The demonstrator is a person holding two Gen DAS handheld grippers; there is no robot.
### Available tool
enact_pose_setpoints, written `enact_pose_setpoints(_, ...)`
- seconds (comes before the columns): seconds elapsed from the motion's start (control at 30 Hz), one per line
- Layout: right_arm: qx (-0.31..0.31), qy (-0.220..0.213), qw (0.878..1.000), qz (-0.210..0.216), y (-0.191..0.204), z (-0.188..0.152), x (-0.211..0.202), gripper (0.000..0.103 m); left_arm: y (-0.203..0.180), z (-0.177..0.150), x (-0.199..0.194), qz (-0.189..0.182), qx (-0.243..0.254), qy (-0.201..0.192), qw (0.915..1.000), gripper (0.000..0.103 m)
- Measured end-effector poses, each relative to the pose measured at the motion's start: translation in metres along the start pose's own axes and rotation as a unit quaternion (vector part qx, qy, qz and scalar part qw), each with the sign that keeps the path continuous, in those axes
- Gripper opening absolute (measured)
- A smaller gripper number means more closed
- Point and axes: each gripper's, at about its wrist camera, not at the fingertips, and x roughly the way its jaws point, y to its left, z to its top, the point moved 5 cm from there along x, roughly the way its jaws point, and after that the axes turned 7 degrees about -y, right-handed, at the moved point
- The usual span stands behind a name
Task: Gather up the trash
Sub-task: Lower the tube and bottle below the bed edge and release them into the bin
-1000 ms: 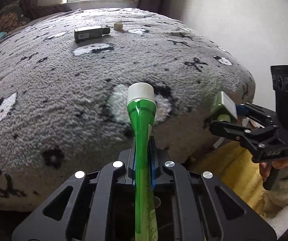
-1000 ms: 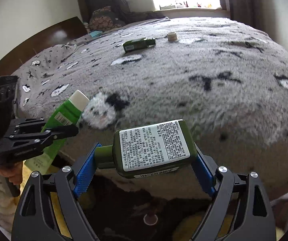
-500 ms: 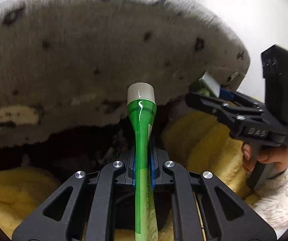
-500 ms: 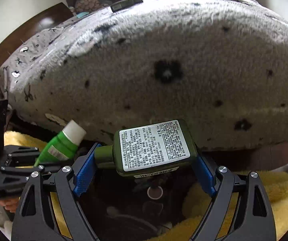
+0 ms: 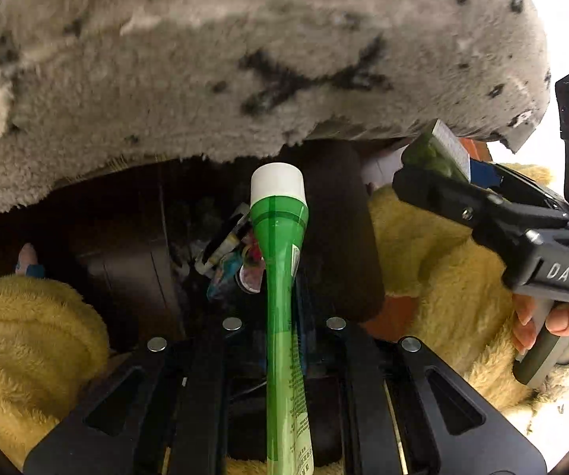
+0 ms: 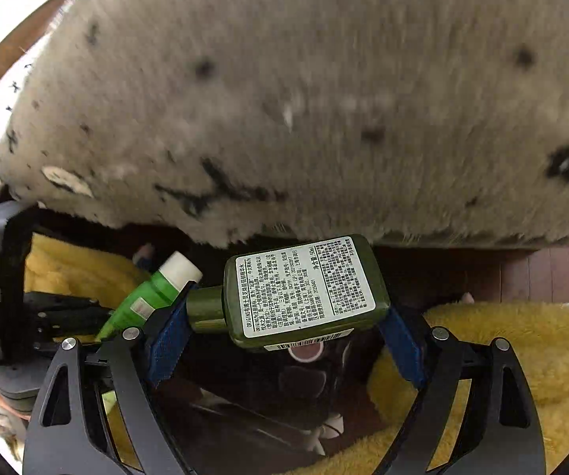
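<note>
My left gripper (image 5: 282, 316) is shut on a bright green tube with a white cap (image 5: 280, 261), held upright over a dark trash bin (image 5: 335, 245) that holds several colourful wrappers (image 5: 229, 253). My right gripper (image 6: 284, 316) is shut on a dark green bottle with a white printed label (image 6: 304, 289), held sideways over the same dark bin (image 6: 268, 392). The right gripper (image 5: 442, 174) and its bottle (image 5: 431, 154) show at the right of the left wrist view. The green tube (image 6: 153, 293) and the left gripper (image 6: 66, 312) show at the left of the right wrist view.
The edge of a bed with a grey fuzzy blanket (image 5: 244, 59) overhangs the bin in both views (image 6: 304, 99). Yellow fleece (image 5: 27, 336) lies on both sides of the bin (image 6: 502, 356). Wooden floor (image 6: 541, 273) shows at the right.
Both grippers have dropped from above the bed to below its edge, still holding the tube and the bottle. The bed top and its items have gone out of view and the bin has appeared.
</note>
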Motion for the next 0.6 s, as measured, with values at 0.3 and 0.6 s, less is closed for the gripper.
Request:
enact_pose_setpoints(0.3, 0.002, 0.022, 1.000, -0.004, 0.000, -0.005, 0.018, 0.087, 0.000, -0.009, 0.011, 0.001, 0.002, 0.020, 0.9998, 0.010)
enact_pose_setpoints(0.6, 0.032, 0.001, 0.999, -0.004, -0.014, 0.005, 0.005, 0.096, 0.006, -0.005, 0.004, 0.025, -0.004, 0.010, 0.9996, 0.042)
